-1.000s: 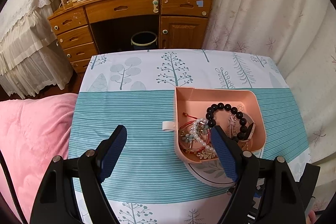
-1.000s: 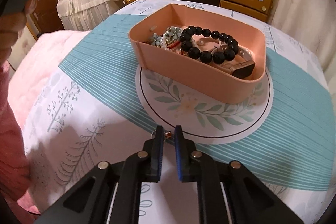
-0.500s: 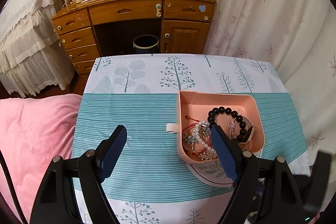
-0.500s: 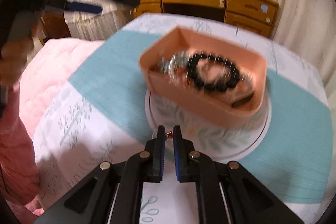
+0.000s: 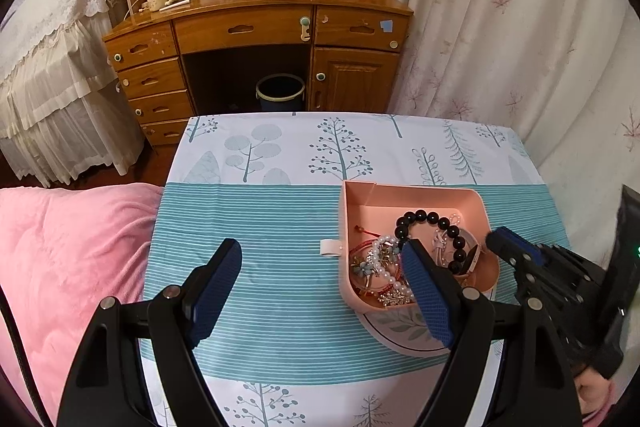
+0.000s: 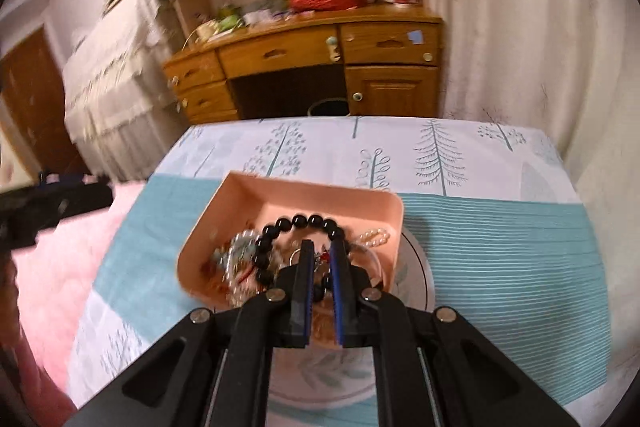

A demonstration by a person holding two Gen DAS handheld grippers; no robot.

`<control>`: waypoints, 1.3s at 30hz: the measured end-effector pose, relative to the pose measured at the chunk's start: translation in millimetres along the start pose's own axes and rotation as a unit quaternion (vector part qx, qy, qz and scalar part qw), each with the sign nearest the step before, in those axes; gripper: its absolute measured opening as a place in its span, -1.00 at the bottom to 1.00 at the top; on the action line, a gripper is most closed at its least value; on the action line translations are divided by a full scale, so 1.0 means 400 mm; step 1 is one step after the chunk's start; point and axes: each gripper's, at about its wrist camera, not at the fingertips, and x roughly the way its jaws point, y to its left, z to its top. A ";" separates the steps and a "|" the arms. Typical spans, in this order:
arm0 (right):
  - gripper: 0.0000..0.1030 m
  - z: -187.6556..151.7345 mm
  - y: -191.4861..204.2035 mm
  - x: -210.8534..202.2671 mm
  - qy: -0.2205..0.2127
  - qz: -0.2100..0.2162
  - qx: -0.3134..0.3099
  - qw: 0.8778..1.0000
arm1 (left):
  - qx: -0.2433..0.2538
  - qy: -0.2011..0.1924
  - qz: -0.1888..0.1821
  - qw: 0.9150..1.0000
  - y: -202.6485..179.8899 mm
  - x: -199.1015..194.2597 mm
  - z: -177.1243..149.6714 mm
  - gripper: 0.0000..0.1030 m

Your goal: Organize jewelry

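Observation:
A pink tray (image 5: 414, 191) (image 6: 320, 193) sits on a round leaf-print plate (image 5: 404, 337) (image 6: 418, 263) on the table. It holds a black bead bracelet (image 5: 426, 217) (image 6: 298, 221), pearl strands, a red cord and a watch. My right gripper (image 6: 322, 253) hangs over the tray, shut on a small ringed trinket with a red bead (image 6: 318, 258). It also shows in the left wrist view (image 5: 514, 247) at the tray's right side. My left gripper (image 5: 324, 263) is open and empty above the striped cloth, left of the tray.
The table wears a teal-striped, tree-print cloth (image 5: 260, 211). A pink blanket (image 5: 68, 259) lies to the left. A wooden desk (image 5: 256, 39) with a red bag and a bin stands beyond the table. A curtain hangs at the right.
My right gripper rose from the cloth in front of the plate and moved forward over the tray, still holding the small trinket. My left gripper pulled back and up a little.

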 end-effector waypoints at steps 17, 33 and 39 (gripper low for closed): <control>0.46 -0.091 -0.092 -0.080 0.040 -0.028 0.128 0.991 | 0.040 -0.026 0.038 0.998 -0.056 -0.058 -0.023 0.57; 0.75 -0.242 -0.053 -0.291 0.081 -0.097 0.063 0.990 | 0.037 -0.068 -0.059 0.995 -0.160 -0.283 -0.249 0.88; 0.78 -0.302 0.024 -0.371 0.073 -0.080 0.009 0.994 | 0.027 -0.057 -0.020 0.998 -0.142 -0.312 -0.363 0.88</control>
